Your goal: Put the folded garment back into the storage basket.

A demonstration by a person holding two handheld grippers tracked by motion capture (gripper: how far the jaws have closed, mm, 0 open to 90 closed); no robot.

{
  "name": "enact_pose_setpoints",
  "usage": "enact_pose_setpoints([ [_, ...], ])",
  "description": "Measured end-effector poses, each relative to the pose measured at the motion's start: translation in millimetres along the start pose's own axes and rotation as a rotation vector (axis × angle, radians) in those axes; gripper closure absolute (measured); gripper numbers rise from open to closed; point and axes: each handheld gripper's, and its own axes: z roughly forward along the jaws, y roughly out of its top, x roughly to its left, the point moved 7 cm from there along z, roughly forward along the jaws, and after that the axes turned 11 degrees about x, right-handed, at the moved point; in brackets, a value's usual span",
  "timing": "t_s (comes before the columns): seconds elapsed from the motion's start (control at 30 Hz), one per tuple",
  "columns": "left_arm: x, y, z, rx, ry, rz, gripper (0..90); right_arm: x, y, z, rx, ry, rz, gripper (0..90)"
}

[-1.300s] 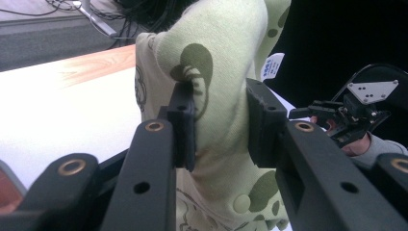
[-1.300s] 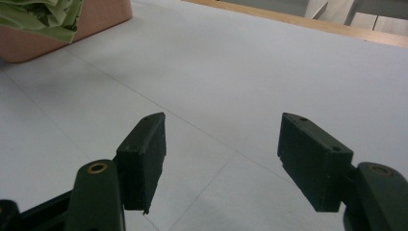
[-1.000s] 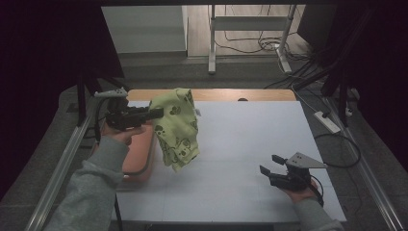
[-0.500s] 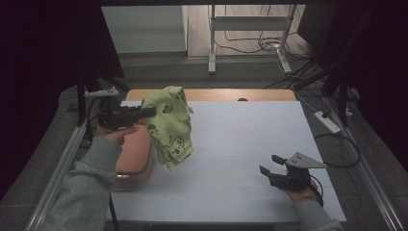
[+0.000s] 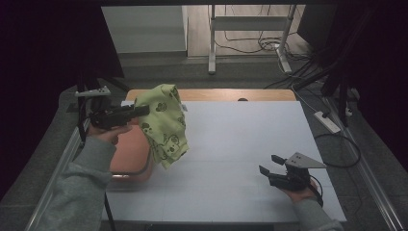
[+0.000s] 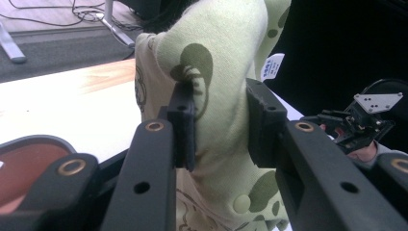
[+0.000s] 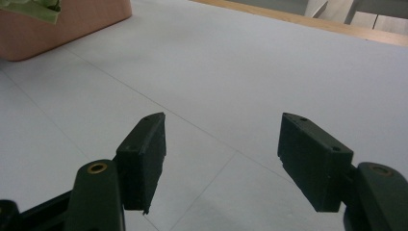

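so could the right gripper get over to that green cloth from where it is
Probably yes. The right gripper is open with nothing in it, and bare white table lies between it and the green cloth, which hangs from the left gripper above the pink tub.

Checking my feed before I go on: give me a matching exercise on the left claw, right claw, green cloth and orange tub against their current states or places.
Things:
1. left claw
2. right claw
3. green cloth
4. orange tub

States or places:
A. open, with nothing between its jaws, low over the white table
B. sits at the table's left edge
C. shut on fabric, raised above the table
D. hangs in the air, its lower end near the tub

Pairs: 1-C, 2-A, 3-D, 4-B
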Motion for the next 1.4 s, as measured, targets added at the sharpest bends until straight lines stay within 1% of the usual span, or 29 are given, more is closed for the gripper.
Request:
enact_pose_setpoints([
  [0.3, 4.4, 1.2, -5.9, -0.006, 0.013, -0.003, 68.1, -0.1, 0.0, 0.0, 0.001, 0.001, -0.001, 34.4],
  [0.67, 9.2, 7.6, -17.1, -0.001, 0.052, 0.005, 68.1, -0.1, 0.0, 0.7, 0.001, 0.001, -0.002, 34.4],
  [0.97, 11.0, 10.3, -23.3, -0.005, 0.064, 0.006, 68.1, 0.0, 0.0, 0.4, 0.001, 0.0, -0.002, 34.4],
  [1.2, 10.6, 15.8, -37.7, -0.031, 0.073, 0.011, 68.1, -0.2, 0.1, 0.8, 0.003, 0.0, -0.005, 34.4],
  [1.4, 11.9, 15.8, -46.8, -0.041, 0.084, 0.009, 68.2, 0.7, 0.4, 1.5, 0.003, 0.0, -0.007, 34.4],
])
